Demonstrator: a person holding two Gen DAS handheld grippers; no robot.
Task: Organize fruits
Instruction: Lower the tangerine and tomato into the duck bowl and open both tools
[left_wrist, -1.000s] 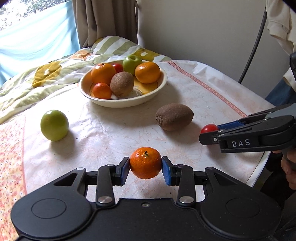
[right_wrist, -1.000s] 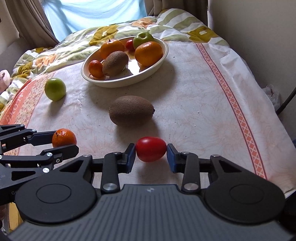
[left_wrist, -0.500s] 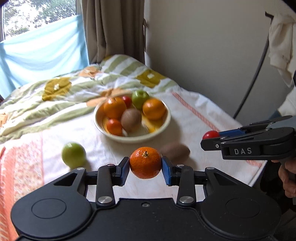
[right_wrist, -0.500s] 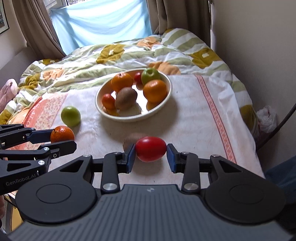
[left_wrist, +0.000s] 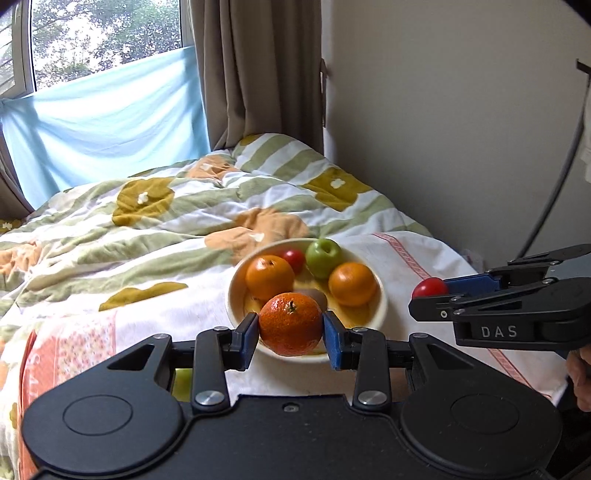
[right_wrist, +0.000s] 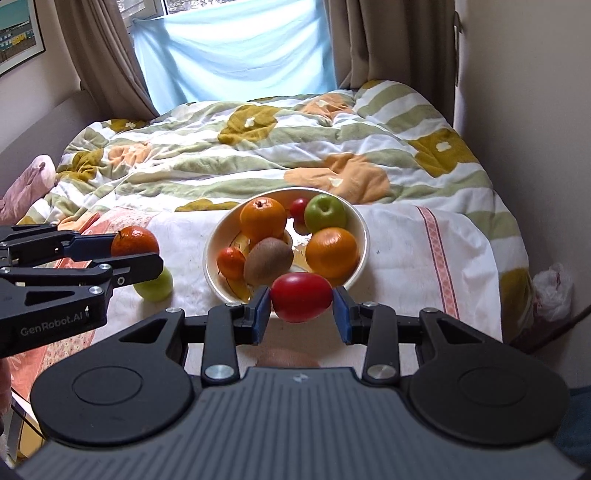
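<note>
I see left tool (left_wrist: 291, 334) clamped on mandarin (left_wrist: 291, 323) | right tool (right_wrist: 301, 313) gripping tomato (right_wrist: 301, 297) | bowl (right_wrist: 212, 254) centre frame | possibly kiwi (right_wrist: 286, 359) below, mostly hidden

Both tools (left_wrist: 290, 340) higher, fruit aloft

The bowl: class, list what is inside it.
In the bowl: two oranges, green apple, kiwi, small mandarin, small red fruit. Anything beneath them is covered.
</note>
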